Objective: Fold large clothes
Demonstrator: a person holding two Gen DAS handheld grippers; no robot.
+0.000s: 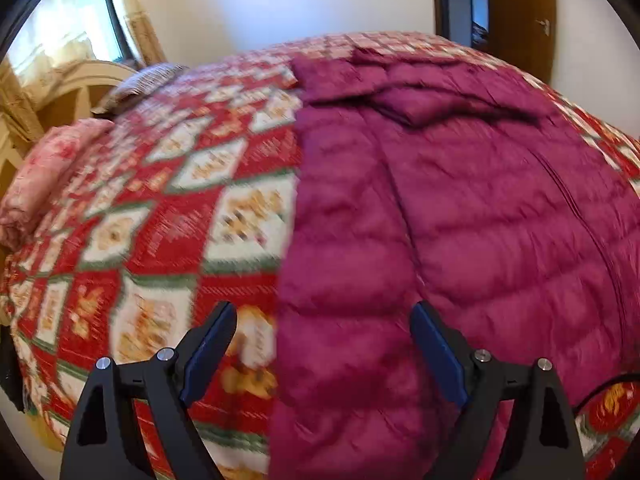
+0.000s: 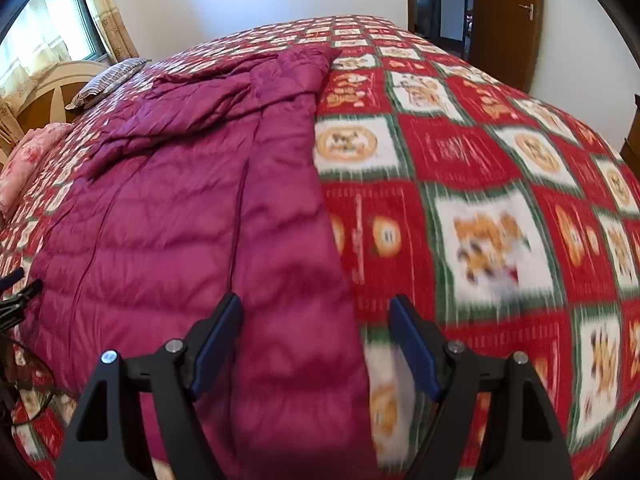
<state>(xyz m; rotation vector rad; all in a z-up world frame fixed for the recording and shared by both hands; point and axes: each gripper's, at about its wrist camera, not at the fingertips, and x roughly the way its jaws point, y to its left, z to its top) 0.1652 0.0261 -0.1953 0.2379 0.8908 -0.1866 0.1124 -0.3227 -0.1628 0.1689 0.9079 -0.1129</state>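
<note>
We noted the coat (image 1: pixel 460 216) lengthwise on the bed (image 1: pixel 168 208), running far; left gripper (image 1: pixel 322 356) and right gripper (image 2: pixel 316 344), both wide and empty, straddled its near side edges.

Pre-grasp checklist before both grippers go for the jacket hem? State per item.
1. Left gripper open, nothing between pads: ok.
2. Right gripper open, nothing held: ok.
3. Jacket lies flat on the quilt, sleeves folded across the top: ok.
4. Left gripper lines up with the jacket's left edge: ok.
5. Right gripper lines up with the jacket's right edge: ok.
6. Hem near the grippers, free of snags: cannot tell, below frame.
7. Cable beside the jacket, clear of it: cannot tell.
</note>
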